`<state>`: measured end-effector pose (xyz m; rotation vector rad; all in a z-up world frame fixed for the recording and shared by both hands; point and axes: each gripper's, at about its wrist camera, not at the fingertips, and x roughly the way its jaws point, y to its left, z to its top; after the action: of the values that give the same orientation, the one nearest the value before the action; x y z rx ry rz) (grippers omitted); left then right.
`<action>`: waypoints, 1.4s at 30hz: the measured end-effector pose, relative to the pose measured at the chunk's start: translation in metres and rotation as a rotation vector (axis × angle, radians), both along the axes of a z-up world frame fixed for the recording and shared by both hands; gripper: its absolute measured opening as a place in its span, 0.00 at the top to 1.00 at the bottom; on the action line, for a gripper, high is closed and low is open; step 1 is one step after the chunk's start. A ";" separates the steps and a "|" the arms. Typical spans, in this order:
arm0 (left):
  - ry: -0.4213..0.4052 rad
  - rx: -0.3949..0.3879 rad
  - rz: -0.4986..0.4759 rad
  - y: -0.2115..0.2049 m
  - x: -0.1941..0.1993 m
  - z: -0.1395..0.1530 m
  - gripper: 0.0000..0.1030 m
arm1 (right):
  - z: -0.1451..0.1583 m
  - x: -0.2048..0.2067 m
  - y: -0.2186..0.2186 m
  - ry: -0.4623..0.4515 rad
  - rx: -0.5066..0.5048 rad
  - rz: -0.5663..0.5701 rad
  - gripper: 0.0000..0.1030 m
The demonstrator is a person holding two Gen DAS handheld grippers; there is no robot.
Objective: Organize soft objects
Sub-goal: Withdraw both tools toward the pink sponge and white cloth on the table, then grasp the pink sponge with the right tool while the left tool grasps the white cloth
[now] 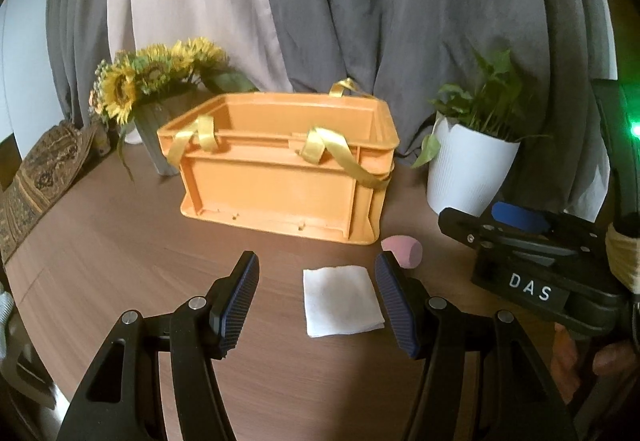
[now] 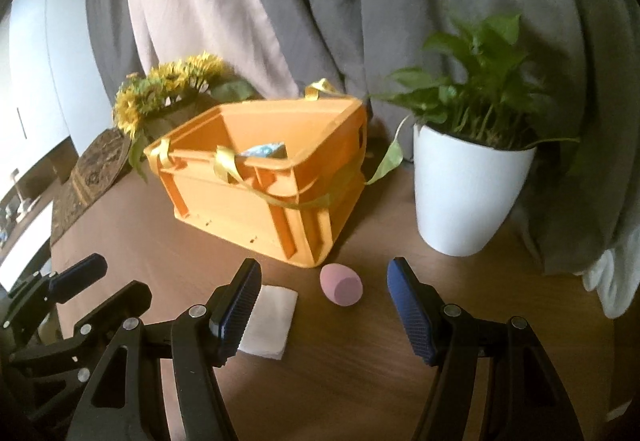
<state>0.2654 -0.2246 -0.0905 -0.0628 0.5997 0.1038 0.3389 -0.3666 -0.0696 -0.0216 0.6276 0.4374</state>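
Observation:
An orange plastic crate point(image 1: 280, 177) with yellow ribbon handles stands on the brown table; in the right wrist view point(image 2: 256, 197) a blue-patterned soft item point(image 2: 264, 151) shows inside it. A white folded cloth point(image 1: 340, 301) lies flat in front of the crate, between my left gripper's point(image 1: 318, 307) open fingers. A pink egg-shaped sponge point(image 2: 341, 284) lies beside the cloth point(image 2: 270, 321), just ahead of my open, empty right gripper point(image 2: 324, 309). The sponge point(image 1: 404, 251) also shows in the left wrist view, partly hidden by a finger. The right gripper's body point(image 1: 532, 261) is at the right there.
A white pot with a green plant point(image 2: 468, 193) stands right of the crate. Sunflowers in a grey vase point(image 1: 152, 89) stand behind left. A patterned runner point(image 1: 44, 169) lies at the table's left edge. Grey and beige curtains point(image 1: 360, 1) hang behind.

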 end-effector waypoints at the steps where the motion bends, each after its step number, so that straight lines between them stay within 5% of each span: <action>1: 0.007 -0.001 0.003 -0.001 0.002 -0.003 0.42 | -0.002 0.003 0.001 0.005 -0.003 0.005 0.35; 42: 0.270 -0.020 -0.039 -0.016 0.093 -0.096 0.49 | -0.094 0.087 0.021 0.177 -0.087 0.128 0.38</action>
<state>0.3580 -0.2403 -0.1862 -0.0566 0.8712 0.0689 0.4259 -0.3455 -0.1637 -0.1073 0.8218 0.5391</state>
